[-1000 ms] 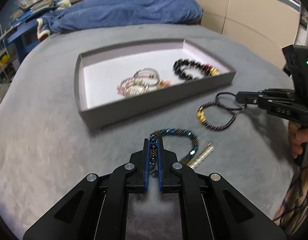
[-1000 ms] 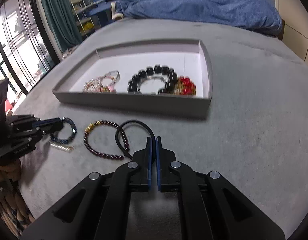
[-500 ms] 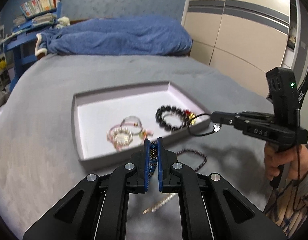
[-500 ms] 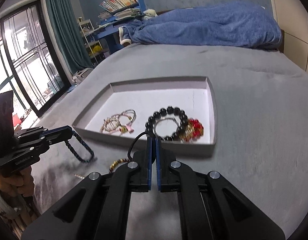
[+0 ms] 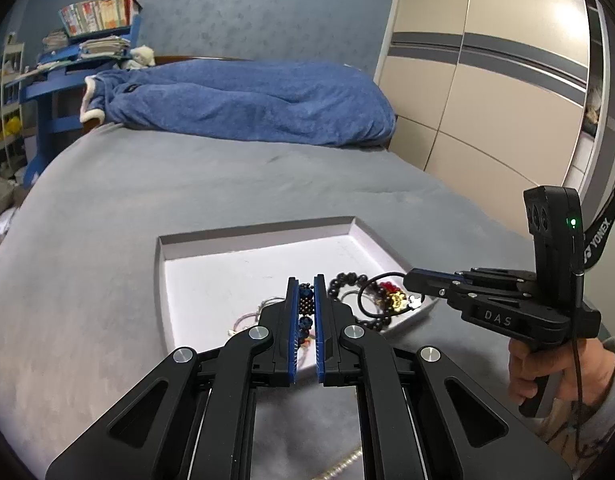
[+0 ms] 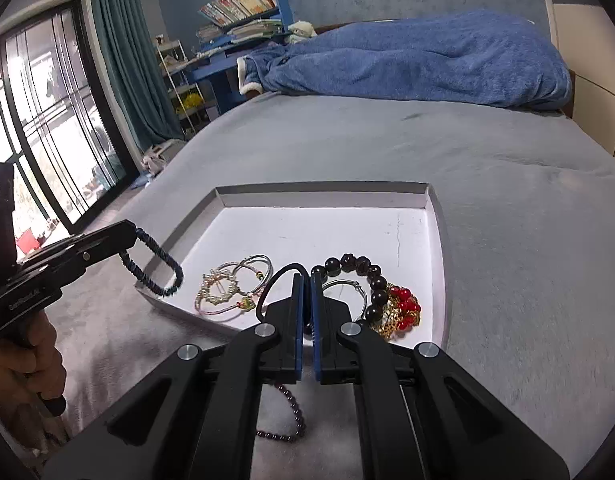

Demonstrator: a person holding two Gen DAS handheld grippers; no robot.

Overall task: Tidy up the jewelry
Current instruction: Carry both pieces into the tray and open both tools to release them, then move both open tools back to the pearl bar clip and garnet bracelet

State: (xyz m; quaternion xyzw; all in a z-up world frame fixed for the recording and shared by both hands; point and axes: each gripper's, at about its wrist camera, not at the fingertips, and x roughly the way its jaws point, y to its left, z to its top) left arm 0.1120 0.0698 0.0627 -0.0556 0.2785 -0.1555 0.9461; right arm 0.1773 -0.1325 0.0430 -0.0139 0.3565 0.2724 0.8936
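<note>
A: Grey tray (image 6: pixel 438 216) with a white floor sits on the grey bedspread (image 6: pixel 507 184). Left gripper (image 5: pixel 306 292)?

B: Clenched on the blue beaded bracelet (image 5: pixel 305 306); beads sit pinched between the blue pads (image 5: pixel 292 312). In the right wrist view that bracelet (image 6: pixel 155 258) hangs as a loop off the tip of the left gripper (image 6: pixel 132 234), over the tray's near-left corner, off the surface.

A: Right gripper (image 6: pixel 307 284)?

B: Closed on a black cord loop (image 6: pixel 273 284). From the left wrist view the right gripper (image 5: pixel 407 280) holds the cord loop (image 5: pixel 371 292) above the tray's (image 5: pixel 259 228) near-right part; a small silver charm (image 5: pixel 413 301) dangles from it. Right hand (image 5: pixel 547 364) grips the handle.

A: Tray contents?

B: Black bead bracelet (image 6: pixel 361 276) toward the right, red and gold piece (image 6: pixel 403 310) touching it on its right side, thin silver bangle (image 6: pixel 347 286) inside the black ring. Pearl and pink bracelets (image 6: pixel 223 292) left of centre, overlapping silver rings (image 6: pixel 255 266).

A: Outside the tray?

B: Dark purple bead bracelet (image 6: pixel 291 416) on the bedspread in front of the tray, mostly hidden under the right gripper. Gold-toned chain strip (image 5: pixel 343 462) on the bedspread under the left gripper; can't tell what it is.

A: Background?

B: Blue blanket (image 6: pixel 419 60) bunched at the head of the bed, blue shelf with books (image 6: pixel 243 4).
</note>
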